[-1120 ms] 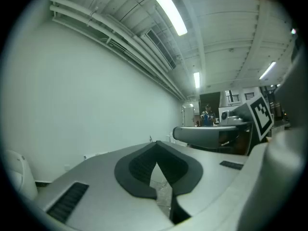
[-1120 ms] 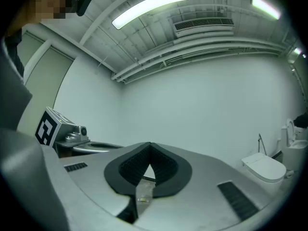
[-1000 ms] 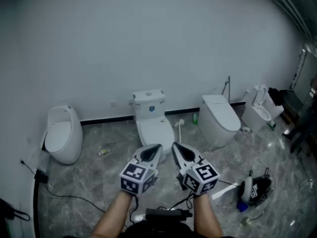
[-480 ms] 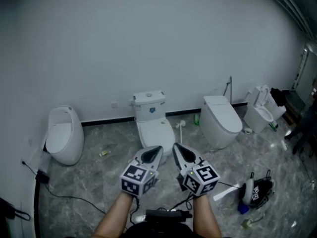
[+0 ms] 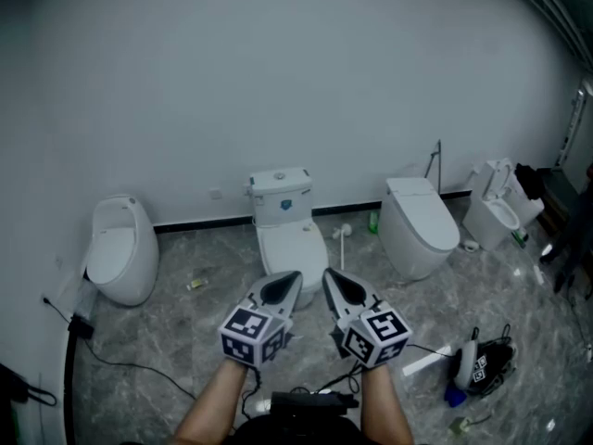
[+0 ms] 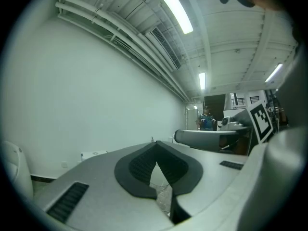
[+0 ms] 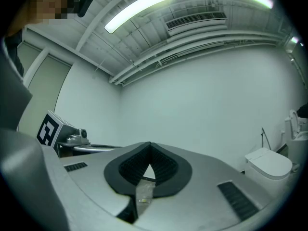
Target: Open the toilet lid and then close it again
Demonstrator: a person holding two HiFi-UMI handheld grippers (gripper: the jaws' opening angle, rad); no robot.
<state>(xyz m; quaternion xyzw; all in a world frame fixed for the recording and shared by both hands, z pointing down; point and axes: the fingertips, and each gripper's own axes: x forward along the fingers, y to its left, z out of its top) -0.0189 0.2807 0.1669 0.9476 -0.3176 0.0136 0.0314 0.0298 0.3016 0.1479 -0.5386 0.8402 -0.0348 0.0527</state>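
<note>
1. Left gripper point(image 5: 295, 275): clenched, jaws tip to tip with nothing between them. Its own view point(image 6: 156, 144) shows the dark pads meeting at a point, only wall beyond.
2. Right gripper point(image 5: 327, 272): also clenched and empty. Its own view point(image 7: 149, 145) shows the pads together.
3. The two grippers are side by side, close but apart, held on bare forearms point(image 5: 215, 399) at the bottom centre of the head view. Both point toward the back wall point(image 5: 278, 82).
4. Each gripper view catches the other gripper's marker cube point(image 6: 260, 121) at its edge.
5. Toilet point(image 5: 292, 241): straight ahead of the grippers on the floor, against the wall. Its lid point(image 5: 291, 235) is down and its tank point(image 5: 280, 196) stands behind. Neither gripper touches it.
6. Just right of the toilet are a white brush point(image 5: 343, 235) and, nearer the wall, a green bottle point(image 5: 374, 221).
7. Other fixtures along the wall:
   - rounded white one at left point(image 5: 120, 248)
   - closed white one at right point(image 5: 422, 221), also in the right gripper view point(image 7: 269, 165)
   - far-right one point(image 5: 496, 207) with its lid up
8. On the grey marble floor point(image 5: 176, 332) there is a black cable at left point(image 5: 111, 360) and a dark heap of gear at right point(image 5: 482, 364).
9. In the left gripper view a person point(image 6: 208, 121) stands far off in a doorway.
</note>
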